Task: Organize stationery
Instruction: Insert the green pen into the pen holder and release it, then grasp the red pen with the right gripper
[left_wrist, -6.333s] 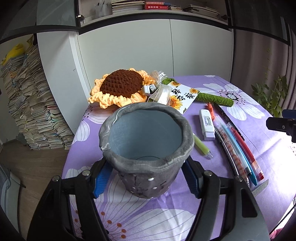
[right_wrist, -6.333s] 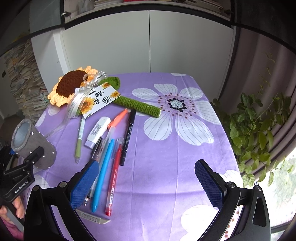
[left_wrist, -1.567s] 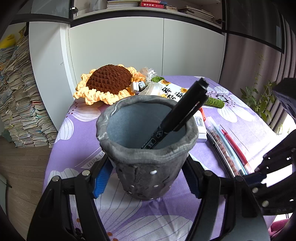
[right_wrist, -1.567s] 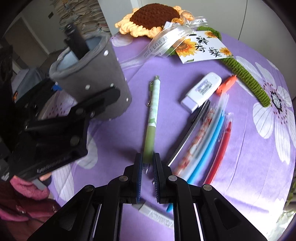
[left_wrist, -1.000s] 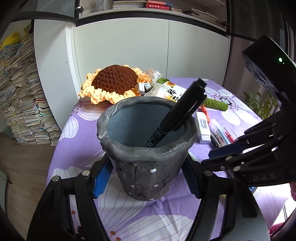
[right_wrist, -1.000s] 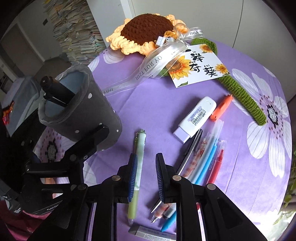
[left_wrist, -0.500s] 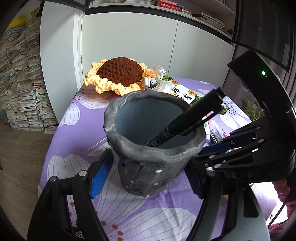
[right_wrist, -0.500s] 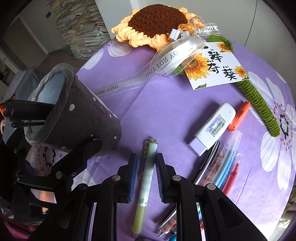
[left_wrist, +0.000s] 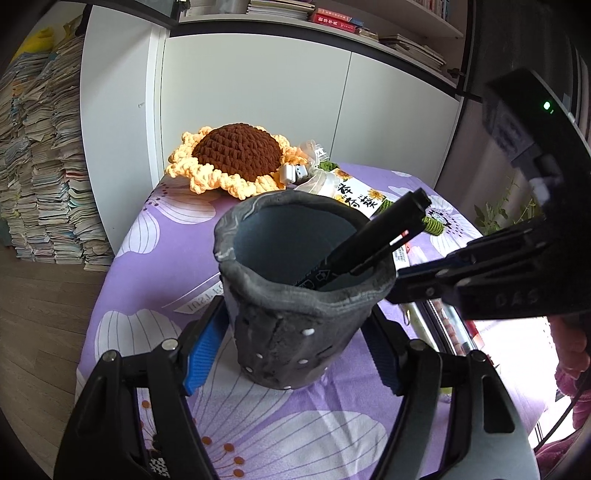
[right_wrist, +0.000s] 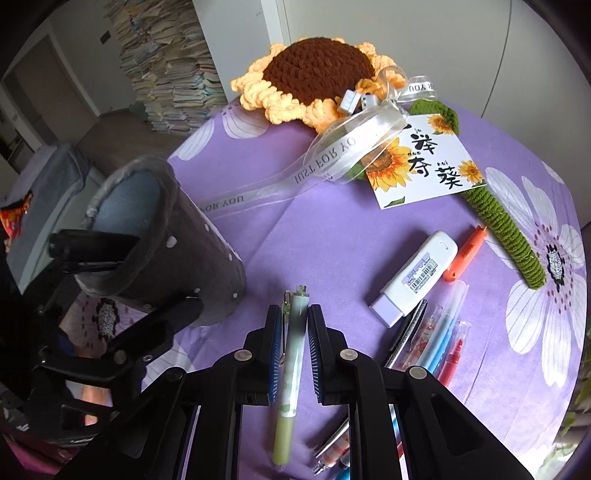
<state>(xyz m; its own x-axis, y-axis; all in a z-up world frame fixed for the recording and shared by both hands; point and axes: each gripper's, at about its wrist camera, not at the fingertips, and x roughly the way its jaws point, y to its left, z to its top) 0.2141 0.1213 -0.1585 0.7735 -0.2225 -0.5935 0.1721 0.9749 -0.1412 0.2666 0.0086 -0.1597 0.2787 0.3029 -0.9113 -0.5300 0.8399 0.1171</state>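
The green pen (right_wrist: 291, 354) is flanked by the closing right gripper (right_wrist: 291, 328), its pads just beside the barrel on the purple surface (right_wrist: 332, 229). The grey pot (left_wrist: 295, 295) is clamped by the closing left gripper (left_wrist: 291, 347); a black marker (left_wrist: 369, 240) is leaned inside it.

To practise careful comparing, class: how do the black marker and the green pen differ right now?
The black marker leans inside the grey cup; the green pen lies flat on the purple cloth. The marker is dark throughout; the pen fades pale to green. No gripper touches the marker; the closing right gripper straddles the pen.
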